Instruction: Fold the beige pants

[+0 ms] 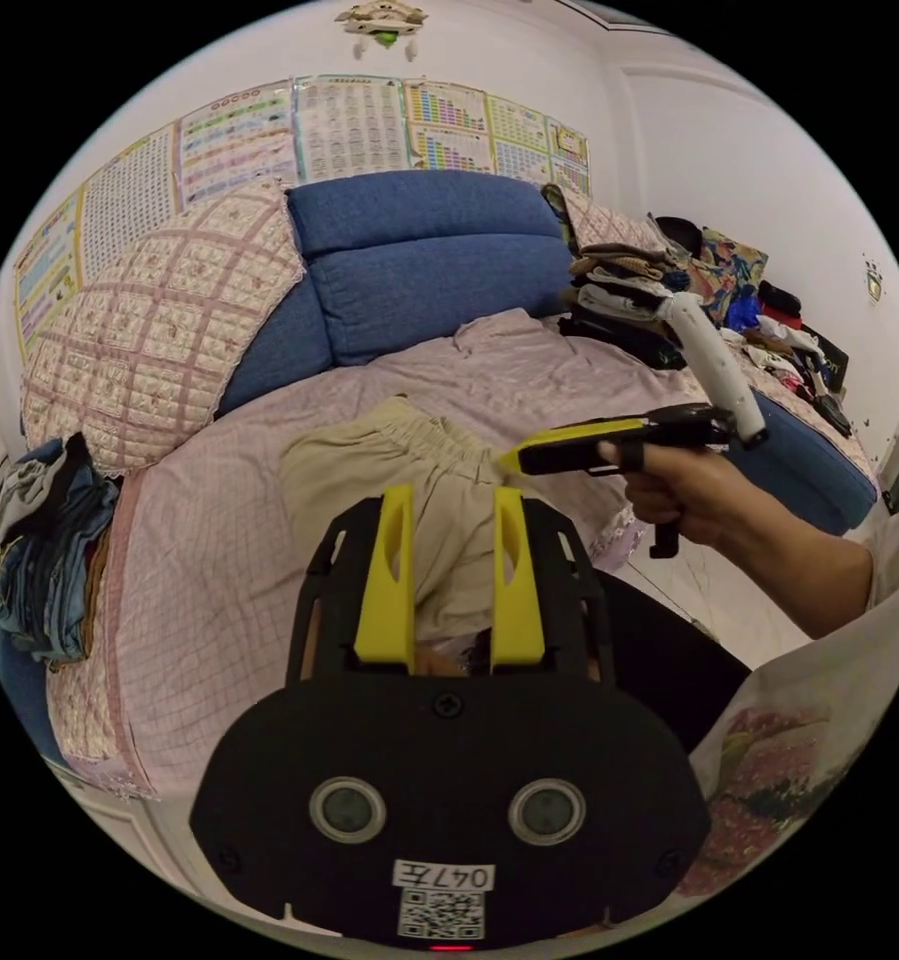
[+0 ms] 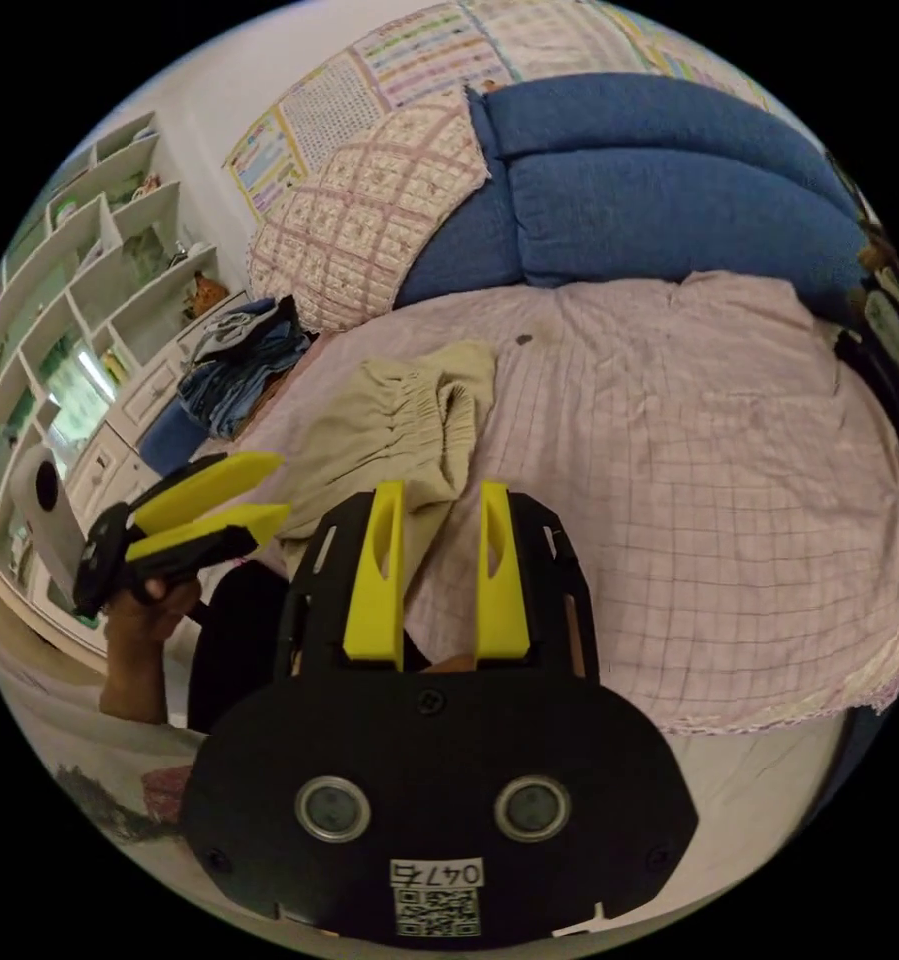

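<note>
Pants (image 1: 409, 470) lie near the bed (image 1: 219, 600) edge, both hand-held grippers (image 1: 454, 540) (image 2: 439, 540) released above.

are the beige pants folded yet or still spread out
Partly folded, not neatly: the beige elastic-waist pants lie bunched on the pink checked bedsheet, waistband doubled over itself. Both yellow-jawed grippers, left and right, are open above them.

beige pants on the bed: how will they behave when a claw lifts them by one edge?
Probably floppy: the beige pants lie in soft wrinkles with a gathered elastic waistband, so they should drape and sag. Likely light, thin cloth. They may drag on the checked bedcover rather than slide cleanly.
</note>
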{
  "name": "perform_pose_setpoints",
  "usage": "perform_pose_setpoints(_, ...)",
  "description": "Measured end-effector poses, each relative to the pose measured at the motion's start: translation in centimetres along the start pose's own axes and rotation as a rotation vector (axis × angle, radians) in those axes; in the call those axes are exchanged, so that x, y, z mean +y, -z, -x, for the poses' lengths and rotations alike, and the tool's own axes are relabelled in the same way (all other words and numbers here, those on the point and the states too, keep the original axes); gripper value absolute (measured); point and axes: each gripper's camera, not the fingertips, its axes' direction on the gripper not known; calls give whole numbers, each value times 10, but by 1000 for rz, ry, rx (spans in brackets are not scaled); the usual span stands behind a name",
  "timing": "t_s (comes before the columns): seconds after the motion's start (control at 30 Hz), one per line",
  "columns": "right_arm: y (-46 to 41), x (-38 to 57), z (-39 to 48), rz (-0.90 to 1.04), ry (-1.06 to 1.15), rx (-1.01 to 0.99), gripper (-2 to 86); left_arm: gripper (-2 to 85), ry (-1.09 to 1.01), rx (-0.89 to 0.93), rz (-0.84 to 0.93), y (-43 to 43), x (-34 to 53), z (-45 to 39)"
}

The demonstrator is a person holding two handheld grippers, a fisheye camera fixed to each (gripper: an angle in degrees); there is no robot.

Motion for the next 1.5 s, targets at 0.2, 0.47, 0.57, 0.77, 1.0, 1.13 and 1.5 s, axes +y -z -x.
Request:
perform_pose_setpoints(0.2,-9,-4,-22,-36,12,-36,10,127,-8,-5,20,-10,-15,10)
perform_pose_setpoints(0.47,8,-18,19,-139,292,-132,1,114,32,-168,7,-5,-82,43)
perform_pose_setpoints(0.57,6,-18,30,-196,376,-119,2,61,71,-228,-85,29,-105,72)
perform_pose_setpoints(0.77,-22,-8,8,-171,298,-19,21,52,336,-316,-184,119,-131,188)
perform_pose_setpoints(1.0,-68,3,13,29,378,-20,63,77,773,-199,-185,191,-111,328)
perform_pose_setpoints(1.13,-92,1,38,55,486,51,68,82,902,-97,-241,223,-124,368)
perform_pose_setpoints(1.5,-188,10,70,262,757,348,65,113,963,-88,-153,263,-252,398)
